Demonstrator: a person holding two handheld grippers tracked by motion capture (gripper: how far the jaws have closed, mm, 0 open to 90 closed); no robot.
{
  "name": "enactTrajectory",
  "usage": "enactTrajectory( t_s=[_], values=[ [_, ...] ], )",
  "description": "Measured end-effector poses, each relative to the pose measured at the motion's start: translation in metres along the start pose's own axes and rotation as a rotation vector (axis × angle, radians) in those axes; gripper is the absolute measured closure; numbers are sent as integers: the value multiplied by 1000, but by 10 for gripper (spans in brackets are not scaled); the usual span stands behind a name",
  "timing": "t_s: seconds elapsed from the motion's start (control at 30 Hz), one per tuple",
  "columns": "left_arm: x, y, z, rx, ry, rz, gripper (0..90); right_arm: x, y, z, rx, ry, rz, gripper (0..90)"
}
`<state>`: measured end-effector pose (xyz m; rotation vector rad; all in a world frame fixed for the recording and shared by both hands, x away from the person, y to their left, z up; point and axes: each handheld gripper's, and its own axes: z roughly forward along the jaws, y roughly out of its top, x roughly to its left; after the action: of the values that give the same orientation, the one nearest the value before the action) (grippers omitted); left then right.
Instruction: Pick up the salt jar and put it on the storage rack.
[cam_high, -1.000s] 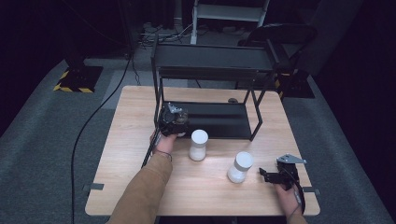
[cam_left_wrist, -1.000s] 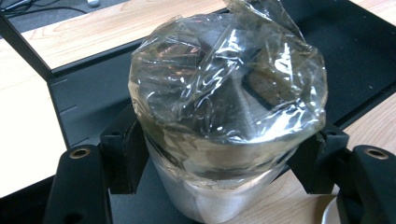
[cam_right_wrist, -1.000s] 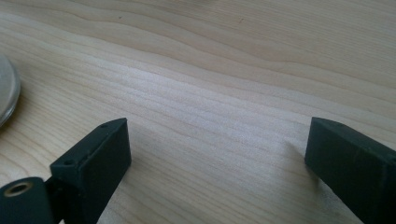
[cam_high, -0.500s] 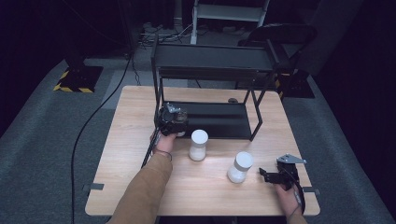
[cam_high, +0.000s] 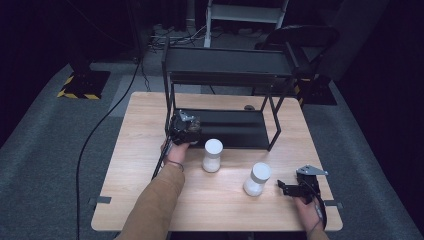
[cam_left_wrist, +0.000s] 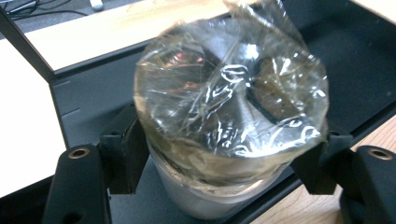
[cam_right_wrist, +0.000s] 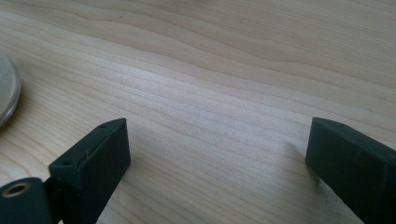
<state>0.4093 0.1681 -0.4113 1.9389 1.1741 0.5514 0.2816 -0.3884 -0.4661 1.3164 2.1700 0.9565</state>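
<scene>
1. We find the left gripper (cam_high: 186, 127) at the left front corner of the rack's (cam_high: 227, 55) lower shelf (cam_high: 235, 127), reached in from the bench (cam_high: 140, 150).
2. In the left gripper view, a jar (cam_left_wrist: 229, 116) sealed with crinkled clear film stands between the jaws on the dark shelf, near its front edge. The jaws have just been opening; they sit close at the jar's two sides, and we cannot tell whether the pads (cam_left_wrist: 128, 151) press on it.
3. We note a white jar (cam_high: 212, 155) upright on the bench just in front of the shelf, right of the left hand (cam_high: 175, 150).
4. A second white jar (cam_high: 257, 179) stands upright further right and nearer the person, well apart from the first.
5. The right gripper (cam_high: 286, 187) lies low over the bench near its right front corner, pointing at the second jar, just short of it. In the right gripper view its jaws stand wide apart with bare wood between them; they hold nothing.
</scene>
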Motion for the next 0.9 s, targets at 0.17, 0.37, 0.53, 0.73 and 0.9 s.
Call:
enactTrajectory(
  t_s=[0.17, 0.37, 0.53, 0.73, 0.9],
  values=[
    [-2, -1, -5, -38, -3, 0, 142, 0, 0, 0, 0, 0, -1, 61],
    [-15, 3, -17, -81, 24, 57, 116, 0, 0, 0, 0, 0, -1, 60],
    [-22, 3, -32, -138, 45, 93, 119, 0, 0, 0, 0, 0, -1, 60],
    [-26, 8, -54, -170, 48, 111, 119, 0, 0, 0, 0, 0, -1, 60],
    [-31, 9, -76, -181, 43, 120, 117, 0, 0, 0, 0, 0, -1, 60]
  ],
)
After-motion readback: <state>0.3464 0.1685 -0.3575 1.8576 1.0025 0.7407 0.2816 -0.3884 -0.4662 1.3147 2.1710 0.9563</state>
